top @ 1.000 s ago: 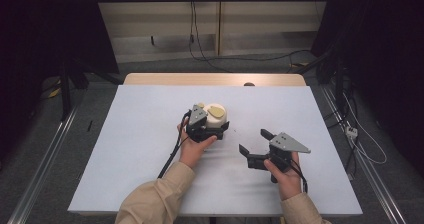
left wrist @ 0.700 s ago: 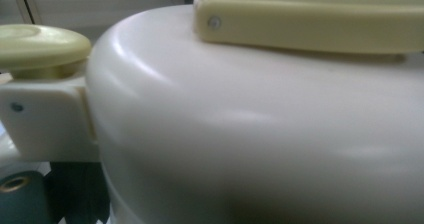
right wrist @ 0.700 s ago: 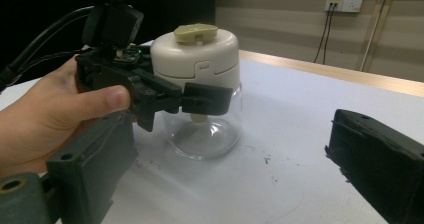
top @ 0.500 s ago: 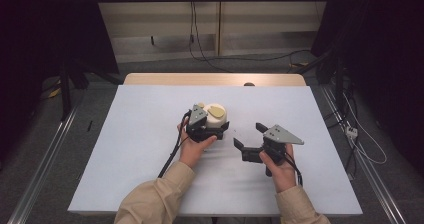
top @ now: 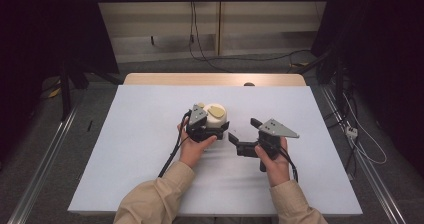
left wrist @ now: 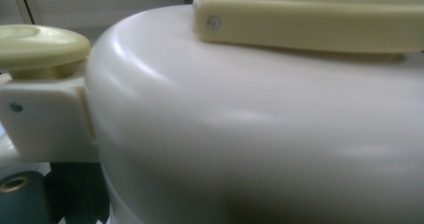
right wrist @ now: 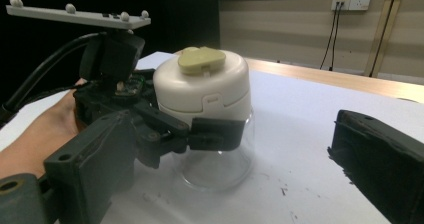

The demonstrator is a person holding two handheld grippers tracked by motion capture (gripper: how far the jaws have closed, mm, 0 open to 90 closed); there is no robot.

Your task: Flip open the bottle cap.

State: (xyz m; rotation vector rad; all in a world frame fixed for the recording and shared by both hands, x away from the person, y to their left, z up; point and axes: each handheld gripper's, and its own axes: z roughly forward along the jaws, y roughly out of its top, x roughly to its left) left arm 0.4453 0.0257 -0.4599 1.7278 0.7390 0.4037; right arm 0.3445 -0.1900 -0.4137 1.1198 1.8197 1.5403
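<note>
Item 1, change: my right gripper [top: 246, 136] has shifted toward 9 o'clock since half a second ago and now lies closer to the jar; its fingers are spread wide, with nothing between them. In the right gripper view one finger [right wrist: 385, 156] rises at 4 o'clock, the other at 8 o'clock, with the jar framed between them farther off.

Item 2, unchanged: my left gripper [top: 212, 129] stays at the jar, as before.

Item 3, container: jar [top: 216, 118], clear lower body [right wrist: 220, 164], cream-white domed lid [right wrist: 202, 86] carrying a pale yellow-green tab on top [right wrist: 201, 59]. It stands upright near the middle of the white surface [top: 125, 134]. I see no contents through the clear wall.

Item 4, grip: the left gripper's fingers [right wrist: 216, 134] are clenched on the jar just under the lid. The left gripper view sits tight against the lid [left wrist: 250, 134], with a yellow-green knob [left wrist: 42, 44] at 9 o'clock.

Item 5: both of the person's hands hold the grippers, in tan sleeves [top: 155, 194].
</note>
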